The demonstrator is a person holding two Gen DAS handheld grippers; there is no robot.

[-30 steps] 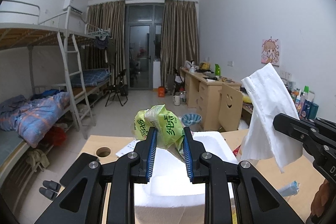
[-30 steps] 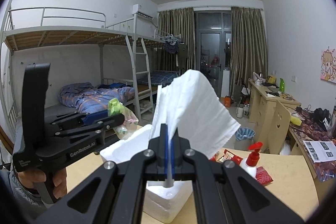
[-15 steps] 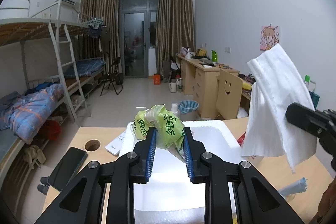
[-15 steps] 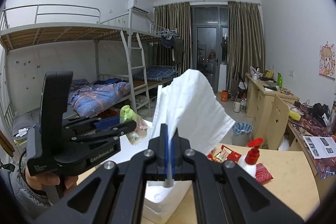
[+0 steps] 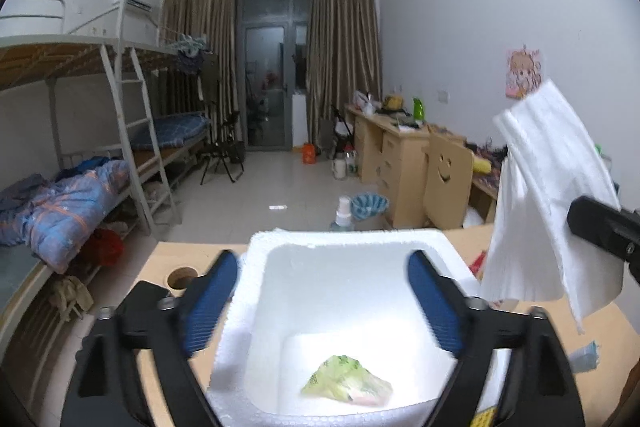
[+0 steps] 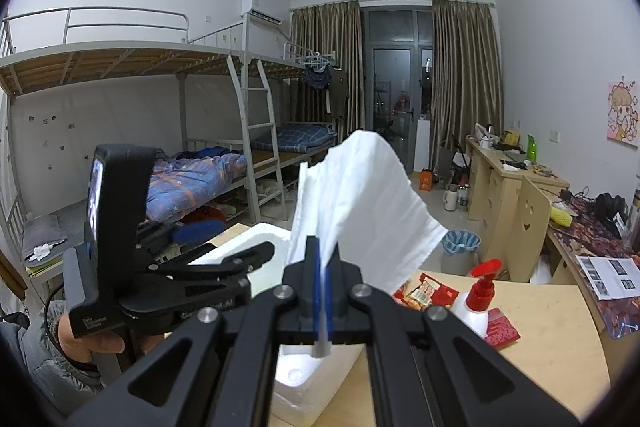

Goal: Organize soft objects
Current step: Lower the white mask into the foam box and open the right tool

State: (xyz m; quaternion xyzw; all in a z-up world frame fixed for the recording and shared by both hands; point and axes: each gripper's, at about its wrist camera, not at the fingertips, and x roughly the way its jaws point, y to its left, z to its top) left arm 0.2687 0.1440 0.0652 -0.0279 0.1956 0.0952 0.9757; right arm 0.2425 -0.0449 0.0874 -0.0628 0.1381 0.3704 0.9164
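A white foam box (image 5: 260, 291) stands on the wooden table. A green plastic tissue pack (image 5: 346, 383) lies on the box floor. My left gripper (image 5: 320, 303) is open and empty above the box, its blue pads spread wide to either side. My right gripper (image 6: 323, 291) is shut on a folded white paper towel (image 6: 360, 203) and holds it upright, to the right of the box. The towel also shows in the left wrist view (image 5: 548, 203). The left gripper body shows in the right wrist view (image 6: 168, 267).
A pump bottle with a red top (image 6: 478, 297) and red snack packets (image 6: 428, 291) lie on the table (image 6: 552, 347) right of the box. The table has a round cable hole (image 5: 183, 273) at the left. Bunk beds, desks and a chair stand beyond.
My left gripper has opened and let go of the green pack, which has dropped into the foam box. The right gripper still holds the towel.
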